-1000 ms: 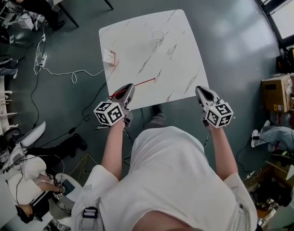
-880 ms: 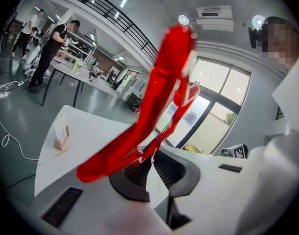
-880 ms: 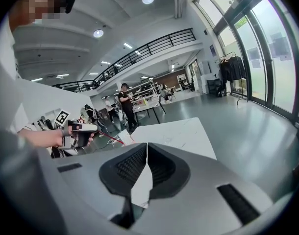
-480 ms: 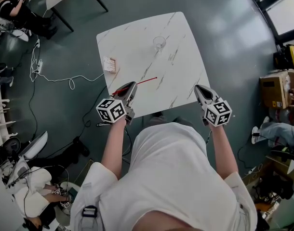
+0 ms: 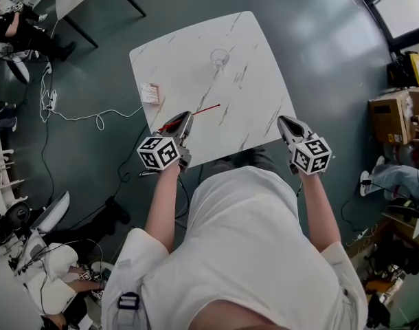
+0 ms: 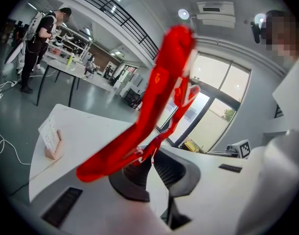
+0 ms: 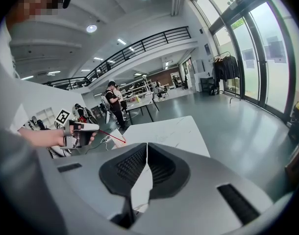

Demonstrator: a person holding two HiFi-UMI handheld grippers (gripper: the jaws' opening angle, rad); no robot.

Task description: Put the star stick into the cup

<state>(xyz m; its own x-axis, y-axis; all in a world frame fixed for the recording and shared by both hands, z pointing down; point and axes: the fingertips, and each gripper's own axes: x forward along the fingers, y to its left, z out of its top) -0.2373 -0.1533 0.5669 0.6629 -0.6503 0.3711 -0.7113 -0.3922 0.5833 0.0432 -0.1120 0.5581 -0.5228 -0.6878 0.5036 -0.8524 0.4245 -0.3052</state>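
The red star stick (image 5: 206, 110) is clamped in my left gripper (image 5: 183, 120) and hangs over the near left part of the white marble table (image 5: 259, 81), its thin end aimed toward the middle. In the left gripper view the stick (image 6: 154, 102) fills the centre as a blurred red shape rising from the shut jaws. A clear glass cup (image 5: 219, 58) stands upright near the table's far edge, well beyond the stick's tip. My right gripper (image 5: 287, 123) hovers at the table's near right edge, shut and holding nothing; its own view shows my left gripper (image 7: 81, 132) with the stick (image 7: 112, 135).
A small card holder (image 5: 150, 93) sits at the table's left edge (image 6: 51, 141). Cables trail on the floor (image 5: 79, 108) to the left. Cardboard boxes (image 5: 395, 126) stand on the right. People work at desks at the far left (image 5: 17, 26).
The left gripper has carried the stick forward over the table, and its tip is now closer to the cup. The right gripper has kept its place at the near right edge.
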